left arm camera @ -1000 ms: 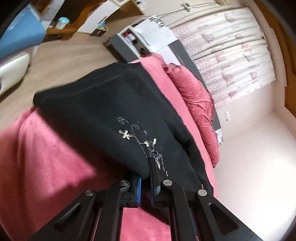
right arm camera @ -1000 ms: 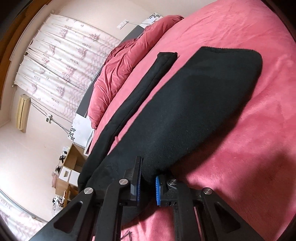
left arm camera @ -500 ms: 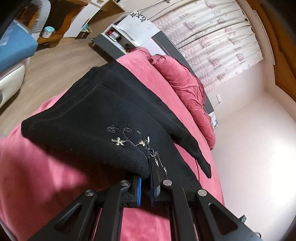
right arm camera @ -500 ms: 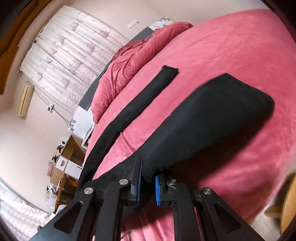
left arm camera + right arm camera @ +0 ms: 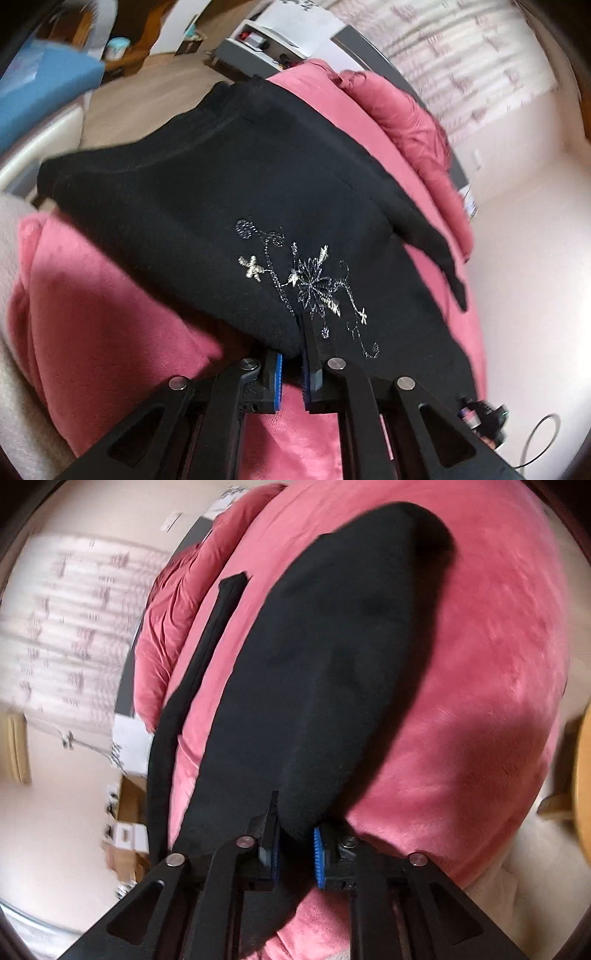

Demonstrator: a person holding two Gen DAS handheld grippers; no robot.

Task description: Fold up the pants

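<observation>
- Gripping the black pants [image 5: 229, 192], the left gripper [image 5: 291, 363] pinches a thick folded edge beside the silver floral embroidery [image 5: 306, 284]; its jaws have just eased slightly, fabric between them.
- The right gripper [image 5: 295, 843] pinches a rolled bundle of the same garment [image 5: 325, 672]; its jaws likewise eased a little.
- Location: pants are spread over the pink bedspread [image 5: 480, 709], one narrow leg [image 5: 207, 642] trailing to the far left toward the pillows.
- Handling, judged: soft, fleecy, limp, light; it sags between holds. Waistband corners and hems look the best purchase.
- Obscured: motion blur softens both views; the layer count in each pinch cannot be told.
</observation>
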